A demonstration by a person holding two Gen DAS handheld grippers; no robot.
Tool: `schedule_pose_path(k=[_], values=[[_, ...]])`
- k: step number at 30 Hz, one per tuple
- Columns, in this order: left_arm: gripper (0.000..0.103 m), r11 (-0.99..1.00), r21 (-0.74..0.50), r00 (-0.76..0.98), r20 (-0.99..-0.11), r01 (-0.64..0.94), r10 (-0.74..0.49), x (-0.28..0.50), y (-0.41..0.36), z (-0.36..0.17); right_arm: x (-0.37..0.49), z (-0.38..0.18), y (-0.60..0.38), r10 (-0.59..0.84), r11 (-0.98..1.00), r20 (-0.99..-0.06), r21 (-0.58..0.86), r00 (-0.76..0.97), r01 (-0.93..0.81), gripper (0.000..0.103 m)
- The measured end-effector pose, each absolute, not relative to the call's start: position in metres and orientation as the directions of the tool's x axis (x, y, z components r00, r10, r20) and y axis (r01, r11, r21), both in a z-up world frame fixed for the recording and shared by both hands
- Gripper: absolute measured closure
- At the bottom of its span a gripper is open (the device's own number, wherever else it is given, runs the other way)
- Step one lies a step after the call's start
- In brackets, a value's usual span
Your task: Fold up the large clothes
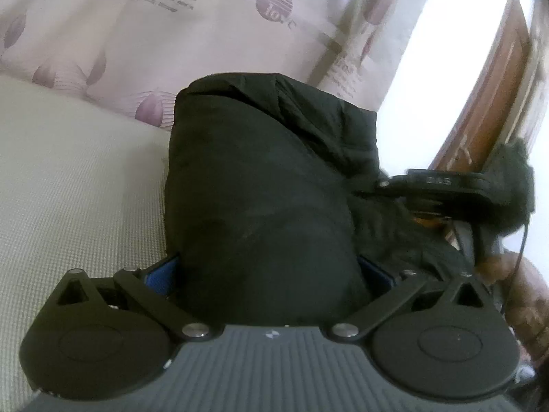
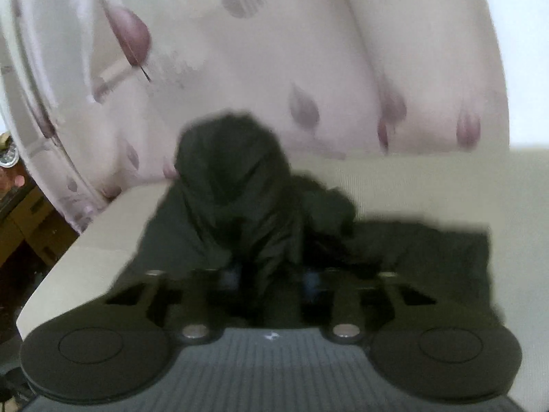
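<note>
Claws (image 1: 267, 271) (image 2: 271, 281) gripping black garment (image 1: 260, 178), bed (image 1: 68, 178)

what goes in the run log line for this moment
left gripper: shut on black coat | right gripper: shut on coat fold | surface: cream mattress

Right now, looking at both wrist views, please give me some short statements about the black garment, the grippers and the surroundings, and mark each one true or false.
1. The left gripper has thick black garment fabric between its blue pads. True.
2. The garment is white with a flower print. False: it is black; the printed fabric is the curtain behind.
3. The right gripper is closed on a bunch of the black garment. True.
4. The garment lies on a wooden floor. False: it lies on a pale woven surface.
5. The right gripper is visible in the left wrist view. True.
</note>
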State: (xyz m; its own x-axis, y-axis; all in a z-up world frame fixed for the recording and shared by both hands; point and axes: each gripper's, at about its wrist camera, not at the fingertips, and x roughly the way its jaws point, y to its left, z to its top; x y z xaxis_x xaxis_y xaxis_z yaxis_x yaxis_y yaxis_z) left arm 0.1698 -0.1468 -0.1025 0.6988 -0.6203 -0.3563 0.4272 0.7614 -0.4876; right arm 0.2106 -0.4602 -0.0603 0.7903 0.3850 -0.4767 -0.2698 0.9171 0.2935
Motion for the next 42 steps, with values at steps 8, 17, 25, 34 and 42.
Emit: schedule_pose_path(k=[8, 17, 25, 34, 42], values=[[0.000, 0.764, -0.365, 0.689, -0.337, 0.532, -0.641, 0.152, -0.182, -0.085, 0.196, -0.085, -0.521, 0.321, 0.923, -0.468, 0.348, 0.824, -0.162, 0.091], [0.000, 0.750, -0.329, 0.663, -0.350, 0.574, -0.662, 0.152, -0.209, -0.086, 0.177, -0.129, -0.591, 0.395, 0.785, -0.341, 0.608, 0.853, -0.121, 0.090], [0.000, 0.754, -0.350, 0.662, -0.362, 0.556, -0.656, 0.154, -0.205, -0.087, 0.175, -0.099, -0.588, 0.537, 0.662, -0.317, 0.733, 0.782, -0.157, 0.000], [0.000, 0.791, -0.326, 0.686, -0.394, 0.518, -0.612, 0.155, -0.208, -0.090, 0.191, -0.075, -0.474, 0.427, 0.903, -0.568, 0.232, 0.704, -0.360, 0.049], [0.000, 0.770, -0.407, 0.718, -0.311, 0.491, -0.622, 0.152, -0.185, -0.081, 0.187, -0.067, -0.520, 0.341, 0.939, -0.533, 0.163, 0.774, -0.302, 0.070]])
